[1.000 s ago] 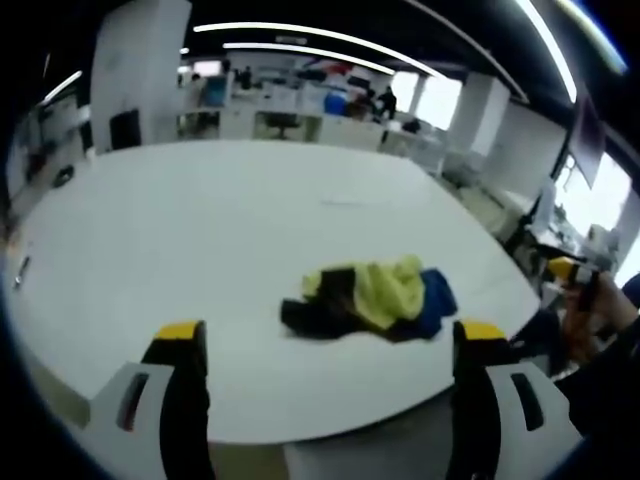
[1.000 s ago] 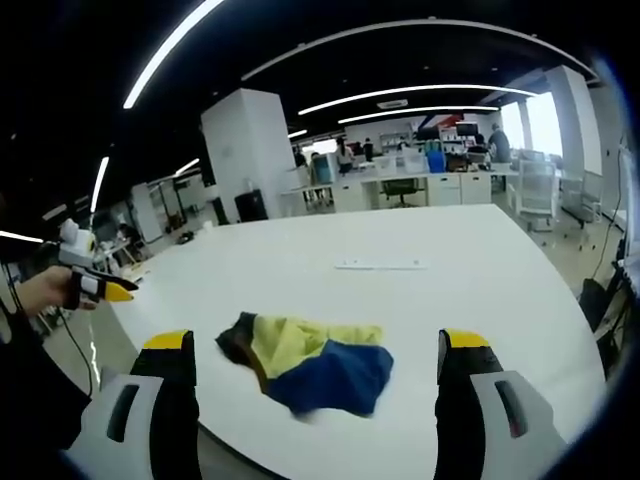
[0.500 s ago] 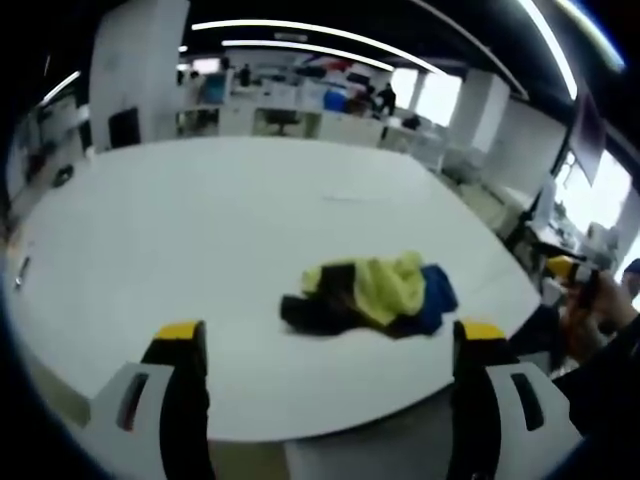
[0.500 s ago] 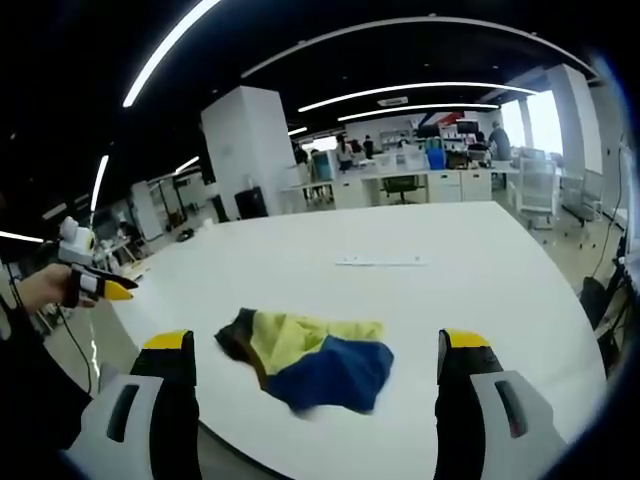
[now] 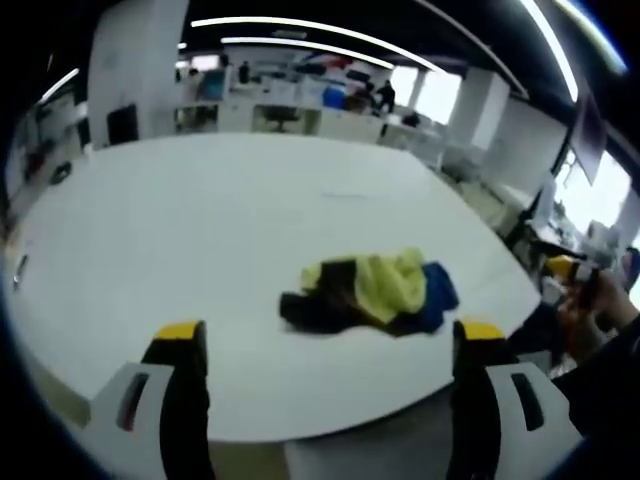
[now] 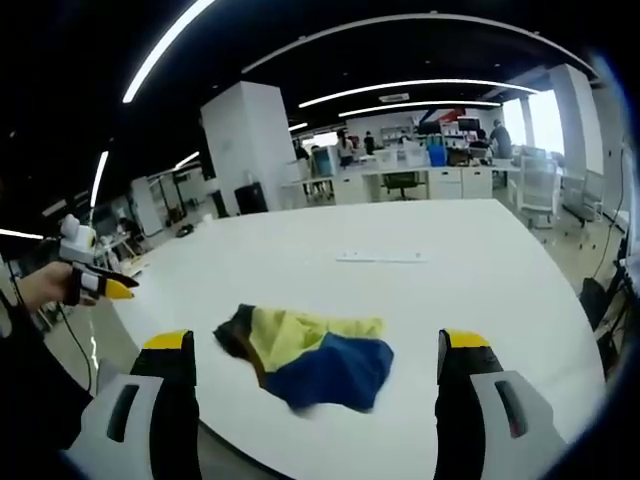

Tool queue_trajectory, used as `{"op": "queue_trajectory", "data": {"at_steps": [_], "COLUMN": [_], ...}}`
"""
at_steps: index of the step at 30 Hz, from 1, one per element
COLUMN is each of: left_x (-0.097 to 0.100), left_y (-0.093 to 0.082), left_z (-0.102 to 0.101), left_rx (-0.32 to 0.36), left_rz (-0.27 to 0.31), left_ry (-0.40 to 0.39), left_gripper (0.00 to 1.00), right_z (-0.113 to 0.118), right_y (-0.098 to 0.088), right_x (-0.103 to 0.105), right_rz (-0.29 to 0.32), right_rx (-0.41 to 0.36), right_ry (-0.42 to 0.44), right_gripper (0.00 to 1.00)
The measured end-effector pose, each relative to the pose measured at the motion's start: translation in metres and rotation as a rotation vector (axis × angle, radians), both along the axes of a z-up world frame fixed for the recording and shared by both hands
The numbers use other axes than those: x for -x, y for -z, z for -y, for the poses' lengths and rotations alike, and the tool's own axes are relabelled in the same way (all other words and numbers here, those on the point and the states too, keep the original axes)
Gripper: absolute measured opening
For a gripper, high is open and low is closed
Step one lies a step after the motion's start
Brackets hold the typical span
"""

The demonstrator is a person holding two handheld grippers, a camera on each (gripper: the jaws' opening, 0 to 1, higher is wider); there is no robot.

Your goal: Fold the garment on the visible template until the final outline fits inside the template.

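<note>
Left tongs: jaws spread wide, nothing held; above the near tabletop edge, short of the garment.
Right tongs: jaws spread wide, nothing between them; also short of the garment. Seen from the left gripper view, the right tongs sit off the garment's blue end, in the person's hand.
Garment: crumpled heap of yellow, blue and black cloth, lying on the tabletop close to its near edge; touched by neither tongs.
Pale strip: flat on the tabletop, beyond the garment, well apart from it.
Template: no outline discernible around the garment; cannot tell where it lies.
Step (judged): not begun; the garment needs spreading flat before any fold.
Risk 1: a pinch into the heap may catch several layers, so the cloth lifts as a wad.
Risk 2: the garment is near the edge; a pull toward the person could drag part of it off the tabletop.
Risk 3: with the template unclear, a fold could end outside it.
</note>
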State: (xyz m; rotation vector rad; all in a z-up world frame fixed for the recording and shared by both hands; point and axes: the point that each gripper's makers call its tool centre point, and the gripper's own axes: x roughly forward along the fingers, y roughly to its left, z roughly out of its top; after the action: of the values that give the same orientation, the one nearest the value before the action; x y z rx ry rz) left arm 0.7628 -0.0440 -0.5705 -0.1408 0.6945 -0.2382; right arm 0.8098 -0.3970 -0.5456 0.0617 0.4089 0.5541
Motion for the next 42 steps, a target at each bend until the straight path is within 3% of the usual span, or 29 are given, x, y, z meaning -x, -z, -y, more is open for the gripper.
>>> {"op": "queue_trajectory", "data": {"at_steps": [22,25,42], "left_x": [0.000,0.000,-0.009], "left_y": [0.005,0.006,0.012], "left_z": [0.007,0.008,0.018], "left_rx": [-0.003,-0.004,0.002], "left_rz": [-0.014,-0.018,-0.025], "left_ry": [0.029,0.038,0.088], "left_gripper": [0.96,0.96,0.92], "right_z": [-0.005,-0.008,-0.019], "right_y": [0.005,0.007,0.018], "right_x": [0.004,0.005,0.000], "right_rz": [-0.006,-0.013,-0.030], "right_rx": [0.034,0.037,0.049], "right_ry": [-0.040,-0.052,-0.085], "right_gripper": [1.00,0.95,0.89]}}
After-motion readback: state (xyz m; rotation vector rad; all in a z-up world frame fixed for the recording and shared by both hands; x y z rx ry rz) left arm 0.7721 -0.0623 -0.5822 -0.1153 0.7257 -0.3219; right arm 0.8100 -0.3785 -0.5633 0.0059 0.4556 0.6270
